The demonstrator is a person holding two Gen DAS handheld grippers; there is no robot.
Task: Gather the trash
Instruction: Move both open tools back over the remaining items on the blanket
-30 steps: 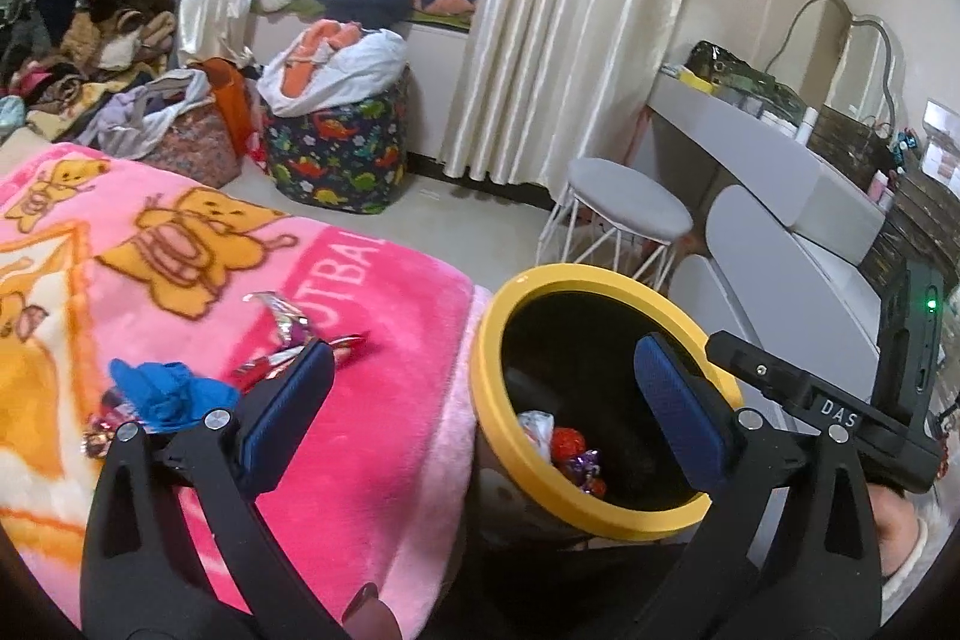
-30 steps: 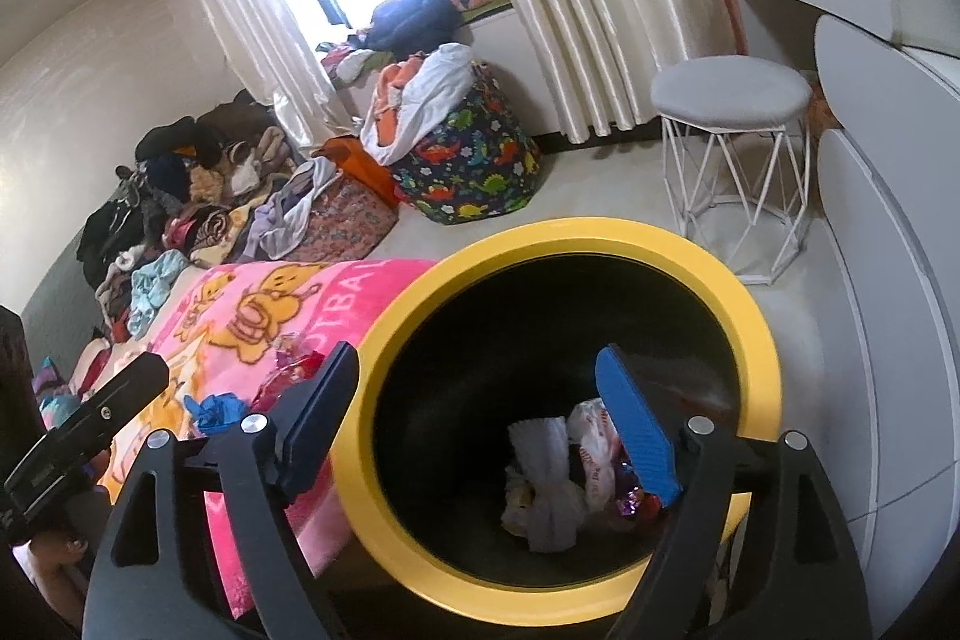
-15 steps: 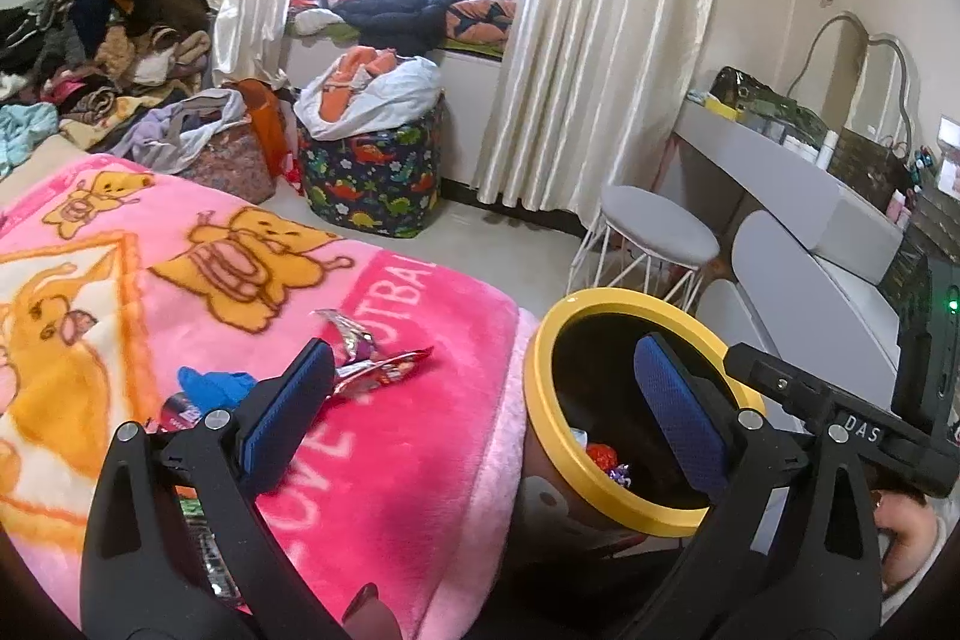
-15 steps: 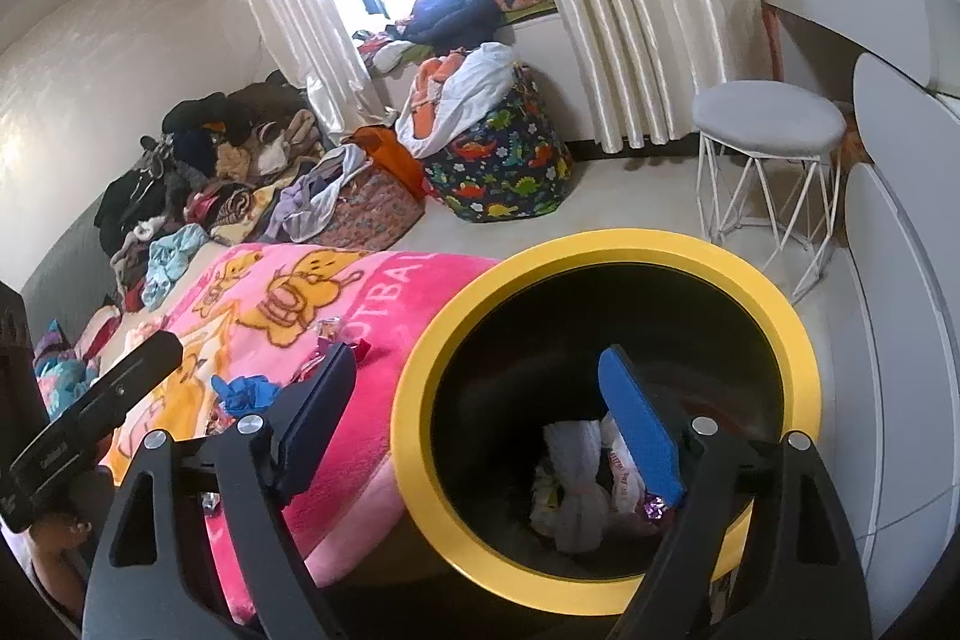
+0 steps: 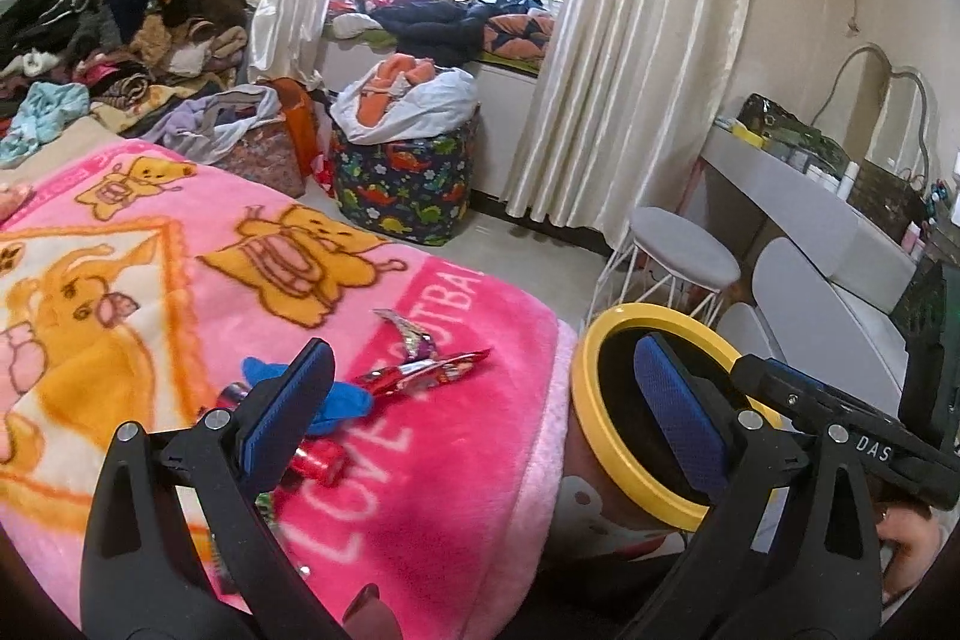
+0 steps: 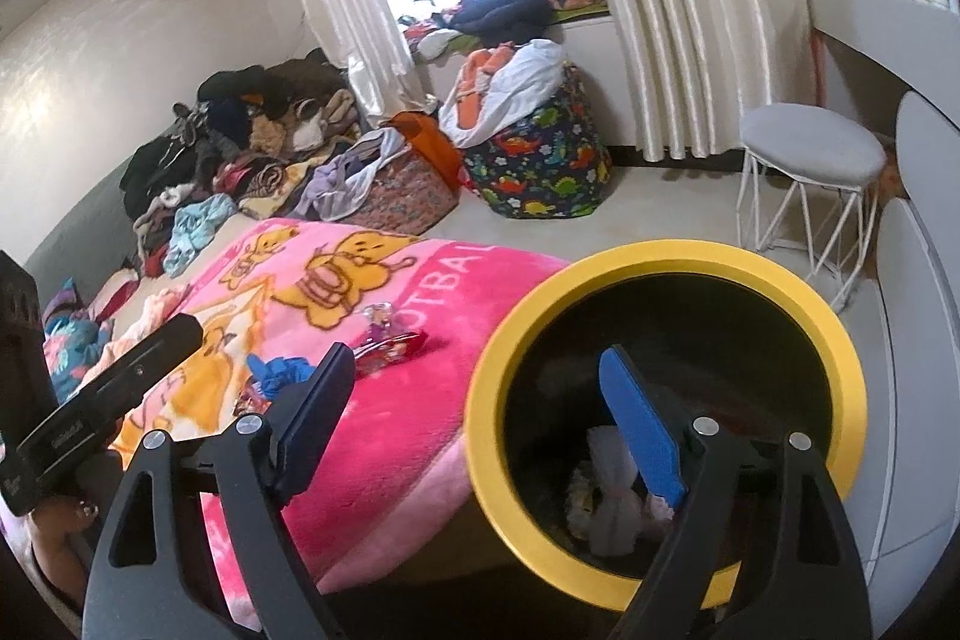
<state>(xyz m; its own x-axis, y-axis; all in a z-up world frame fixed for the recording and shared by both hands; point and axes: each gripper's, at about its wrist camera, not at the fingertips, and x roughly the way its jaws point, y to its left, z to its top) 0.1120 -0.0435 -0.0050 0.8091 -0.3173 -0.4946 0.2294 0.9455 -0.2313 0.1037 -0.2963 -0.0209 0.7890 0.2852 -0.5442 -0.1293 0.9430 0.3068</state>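
Trash lies on the pink blanket [image 5: 456,460]: a red wrapper [image 5: 426,370], a silvery wrapper [image 5: 405,331], a crumpled blue piece [image 5: 345,397] and a small red item [image 5: 318,460]. My left gripper [image 5: 480,400] hovers open above the blanket's corner, nothing between its fingers. The black bin with a yellow rim [image 6: 660,259] stands beside the bed and holds white and coloured scraps [image 6: 606,490]. My right gripper [image 6: 474,418] is open over the bin's left edge, with one blue pad [image 6: 642,430] above the bin's mouth. The red wrapper [image 6: 390,346] and the blue piece [image 6: 282,370] lie left of it.
A white wire stool [image 5: 684,256] stands behind the bin, beside a grey dresser [image 5: 810,214]. A dinosaur-print bag [image 5: 408,184] and piles of clothes [image 5: 120,40] sit near the curtained window. The other gripper's body [image 6: 108,400] shows at the left.
Both views have swung toward the bed: the bin has slid to the right and more blanket with wrappers has come into view. Both grippers stay open.
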